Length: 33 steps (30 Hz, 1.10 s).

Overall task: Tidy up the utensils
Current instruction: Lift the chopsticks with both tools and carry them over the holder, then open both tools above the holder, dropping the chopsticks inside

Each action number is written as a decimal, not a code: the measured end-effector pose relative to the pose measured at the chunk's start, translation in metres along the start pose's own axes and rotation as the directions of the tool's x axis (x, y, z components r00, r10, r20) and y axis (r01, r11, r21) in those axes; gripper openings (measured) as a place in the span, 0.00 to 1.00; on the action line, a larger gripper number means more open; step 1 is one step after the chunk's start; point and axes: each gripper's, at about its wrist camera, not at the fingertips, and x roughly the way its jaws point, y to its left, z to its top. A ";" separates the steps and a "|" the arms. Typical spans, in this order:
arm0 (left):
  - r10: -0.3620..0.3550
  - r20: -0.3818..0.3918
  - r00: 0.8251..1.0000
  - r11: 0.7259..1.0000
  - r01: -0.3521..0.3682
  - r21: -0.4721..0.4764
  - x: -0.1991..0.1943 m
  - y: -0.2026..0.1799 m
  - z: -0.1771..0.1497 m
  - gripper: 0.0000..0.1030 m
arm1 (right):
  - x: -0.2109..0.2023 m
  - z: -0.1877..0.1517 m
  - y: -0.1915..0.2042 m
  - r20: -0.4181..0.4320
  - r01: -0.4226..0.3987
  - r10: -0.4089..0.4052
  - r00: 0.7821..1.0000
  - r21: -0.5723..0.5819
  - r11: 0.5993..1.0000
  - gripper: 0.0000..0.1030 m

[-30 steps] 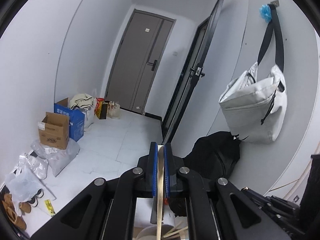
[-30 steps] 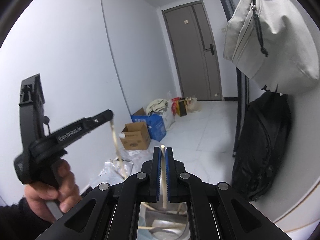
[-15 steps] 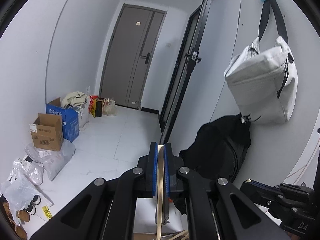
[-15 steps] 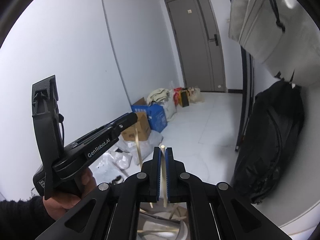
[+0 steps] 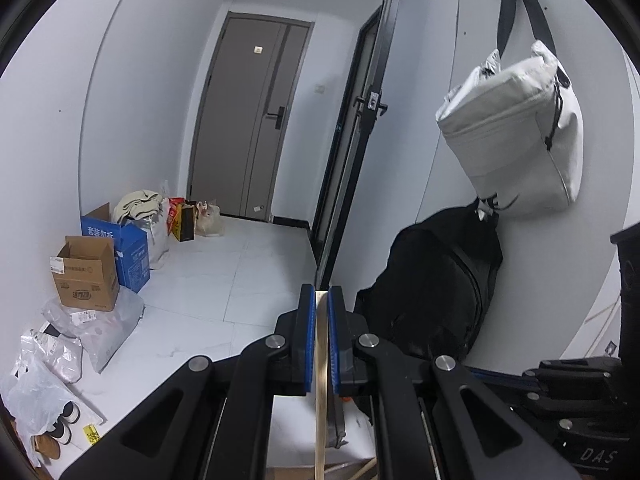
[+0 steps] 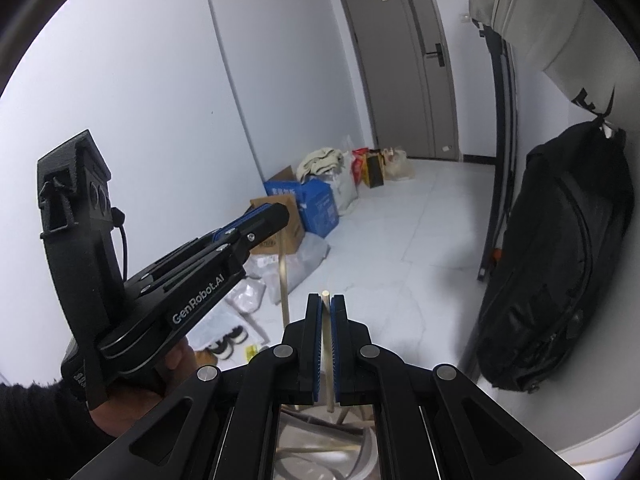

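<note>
left wrist view: the left gripper point(image 5: 321, 340) is clamped on a chopstick point(image 5: 320, 400) that hangs straight down between its blue pads. right wrist view: the right gripper point(image 6: 327, 344) pinches another chopstick point(image 6: 328, 360) above a metal bowl point(image 6: 320, 456).

Two tongs point(image 5: 321, 336) point(image 6: 327, 344), two chopsticks point(image 5: 320, 392) point(image 6: 327, 356), two cardboard boxes point(image 5: 86, 274) point(image 5: 128, 250), two bags point(image 5: 516, 136) point(image 5: 436, 280).

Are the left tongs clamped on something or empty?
Clamped. The left tongs are shut on a pale stick, pinched between the blue pads and hanging down below them.
</note>
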 end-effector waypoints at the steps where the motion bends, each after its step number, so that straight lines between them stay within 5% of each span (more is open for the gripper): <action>1: 0.001 0.003 1.000 1.000 -0.001 0.002 -0.002 -0.001 -0.001 0.02 | 0.001 -0.001 0.000 -0.004 -0.001 0.001 1.000 0.000 1.000 0.03; 14: -0.050 -0.027 0.998 0.999 0.050 -0.006 -0.018 0.004 -0.004 0.02 | 0.006 -0.008 0.002 -0.055 -0.016 0.016 0.998 -0.010 1.000 0.03; 33: -0.204 -0.167 0.965 0.976 0.214 0.048 -0.036 -0.010 -0.024 0.02 | 0.008 -0.029 -0.008 -0.062 -0.017 0.019 0.998 0.043 0.999 0.03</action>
